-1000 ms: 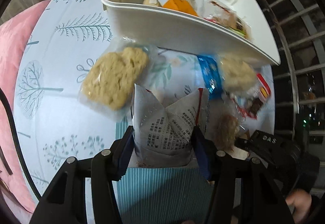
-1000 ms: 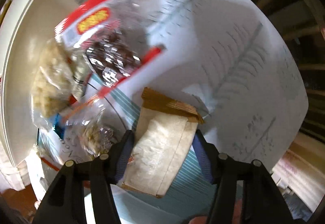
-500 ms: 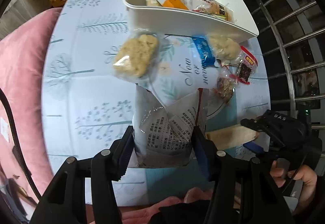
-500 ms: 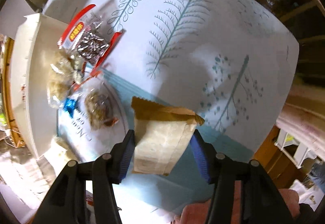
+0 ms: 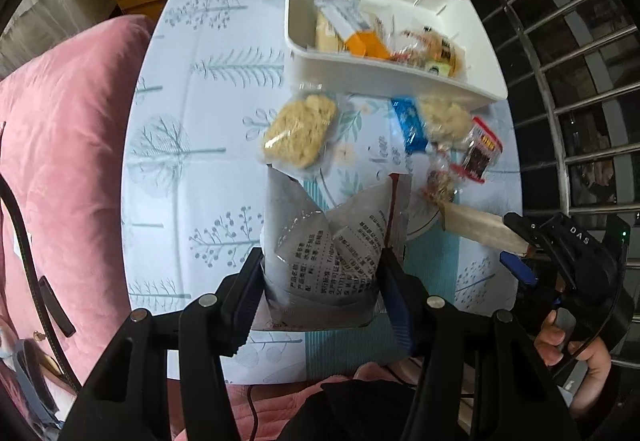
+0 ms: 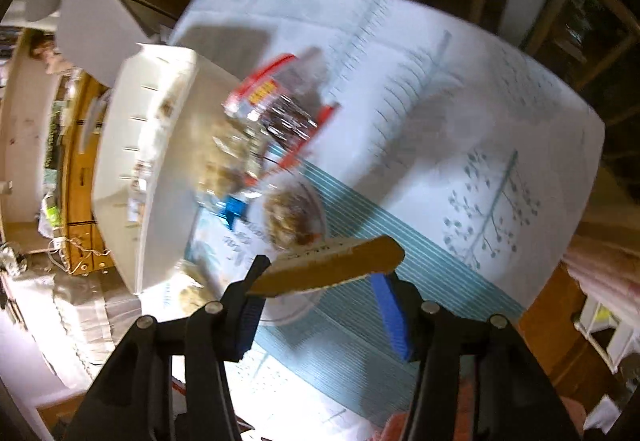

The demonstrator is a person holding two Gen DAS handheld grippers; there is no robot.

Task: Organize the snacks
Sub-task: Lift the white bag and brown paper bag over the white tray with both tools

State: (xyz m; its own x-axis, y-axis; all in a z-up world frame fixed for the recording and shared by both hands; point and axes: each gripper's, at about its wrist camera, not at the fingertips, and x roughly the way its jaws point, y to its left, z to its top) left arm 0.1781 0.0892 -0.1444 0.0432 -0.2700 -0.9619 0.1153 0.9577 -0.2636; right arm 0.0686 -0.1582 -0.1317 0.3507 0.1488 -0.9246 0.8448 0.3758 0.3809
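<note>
Left tool [image 5: 322, 277]: clenched on a grey printed packet [image 5: 332, 241], which is pinched between both blue pads and stands up ahead of the fingers, clear of the bench [image 5: 192, 121].
Right tool [image 6: 320, 301]: a tan flat packet [image 6: 332, 265] is held across the fingers, edge-on and tilted; the jaws have just been closing on it. In the left view the same packet [image 5: 480, 227] is seen carried to the right of the left tool, above the bench.
Hand: a hand [image 5: 568, 353] is wrapped round the right tool's grip, at the lower right of the left view.
Just ahead of the left tool: a clear bag of pale yellow noodle cake [image 5: 300, 131] is laid on the patterned cloth.
Ahead and to the right: a blue wrapper [image 5: 408, 117], a clear bag of pale puffed snack [image 5: 444, 115], a red-edged packet [image 5: 482, 155] and a small clear bag of brown bits [image 5: 440, 183] are lying close together, some overlapping.
Farthest: a white bin [image 5: 360, 77] is set at the bench's far side, with several wrapped snacks, one orange, already inside.
Left of the bench: a pink cushion [image 5: 60, 161] is seen.
</note>
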